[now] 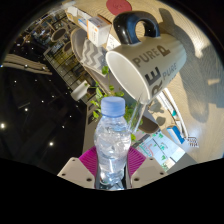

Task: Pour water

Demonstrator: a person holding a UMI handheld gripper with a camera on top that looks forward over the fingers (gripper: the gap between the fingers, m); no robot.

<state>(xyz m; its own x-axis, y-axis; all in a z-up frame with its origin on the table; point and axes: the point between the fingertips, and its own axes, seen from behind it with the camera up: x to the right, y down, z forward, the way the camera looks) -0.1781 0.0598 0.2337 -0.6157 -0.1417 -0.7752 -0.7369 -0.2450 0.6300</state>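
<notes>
Gripper view. I see the gripper at the bottom of the view, its two fingers rising on either side of a clear plastic water bottle. The pink pads sit against the bottle's lower body on both sides — I read this as the fingers clamped on the bottle and carrying it. The bottle stands nearly upright between the fingers; its pale blue cap is on and points up toward the mug.

Just beyond the cap I see a white mug tipped on its side, its open mouth turned down toward the bottle cap. Dark lettering runs across the mug's wall, and its handle loops out at the far end. Whether the mug's rim touches the cap I cannot tell — the two lie very near each other.

To one side lies a black, speckled surface. Behind the mug are a white box with a zigzag pattern and some greenery, too small to name further.
</notes>
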